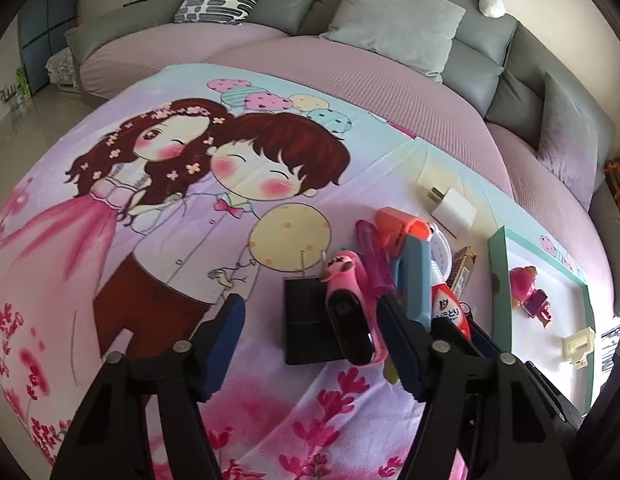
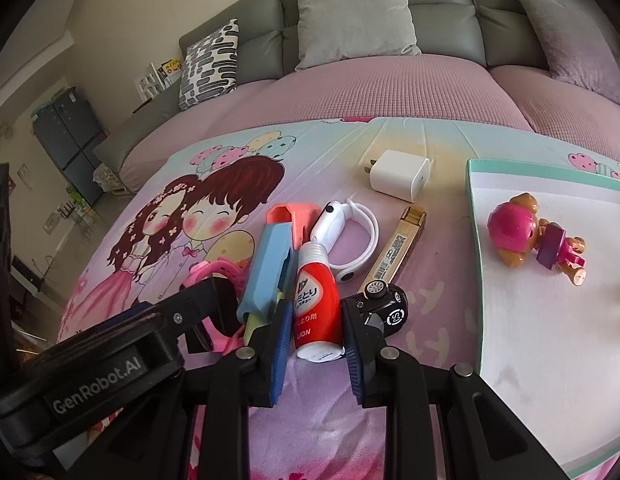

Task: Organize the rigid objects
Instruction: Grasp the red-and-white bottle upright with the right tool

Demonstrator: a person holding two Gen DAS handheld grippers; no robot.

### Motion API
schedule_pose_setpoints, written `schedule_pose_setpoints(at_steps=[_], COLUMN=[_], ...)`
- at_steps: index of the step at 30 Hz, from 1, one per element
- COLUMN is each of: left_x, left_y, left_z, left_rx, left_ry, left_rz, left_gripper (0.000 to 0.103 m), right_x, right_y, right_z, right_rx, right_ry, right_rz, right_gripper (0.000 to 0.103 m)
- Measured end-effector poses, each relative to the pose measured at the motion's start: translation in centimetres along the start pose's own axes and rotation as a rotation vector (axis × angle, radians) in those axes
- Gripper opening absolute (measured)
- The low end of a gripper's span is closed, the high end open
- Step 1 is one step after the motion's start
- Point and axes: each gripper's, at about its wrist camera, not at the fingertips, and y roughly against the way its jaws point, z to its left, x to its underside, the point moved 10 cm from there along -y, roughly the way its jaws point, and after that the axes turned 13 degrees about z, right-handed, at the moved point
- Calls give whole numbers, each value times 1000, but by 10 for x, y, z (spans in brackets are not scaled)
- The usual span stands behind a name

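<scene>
A pile of small items lies on a cartoon blanket (image 1: 157, 208). My left gripper (image 1: 310, 324) is open around a pink band with a black screen (image 1: 350, 316) and a black wallet-like block (image 1: 305, 320). My right gripper (image 2: 316, 320) is open, its pads either side of a red and white tube (image 2: 316, 304); contact is unclear. Beside the tube lie a blue holder (image 2: 265, 272), a toy car (image 2: 384, 302), a white watch (image 2: 342, 232), a gold stick (image 2: 398, 244) and a white charger (image 2: 400, 174). A teal-rimmed white tray (image 2: 476, 240) at the right holds a pink toy figure (image 2: 526, 236).
The blanket covers a pink sofa seat (image 2: 370, 88) with grey cushions (image 2: 354, 16) behind. A cream clip (image 1: 578, 346) also lies in the tray. The left gripper's body (image 2: 109, 364) crosses the right wrist view at lower left. Floor and a dark cabinet (image 2: 69, 140) are off the left edge.
</scene>
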Motion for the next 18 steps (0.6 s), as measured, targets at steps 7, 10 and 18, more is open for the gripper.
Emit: schedule_pose_setpoints(at_steps=[7, 10, 18], left_x=[3, 3, 3], left_y=[-6, -5, -8], left_z=[-2, 2, 5], left_rx=[48, 43, 50], left_ry=[9, 20, 28], left_rz=[23, 19, 26], left_gripper=[48, 39, 24], right_x=[1, 2, 3], right_y=[0, 3, 2], right_z=[-1, -6, -24], right_rx=[4, 3, 14], right_ry=[2, -13, -59], right_rz=[7, 9, 22], right_gripper=[27, 27, 23])
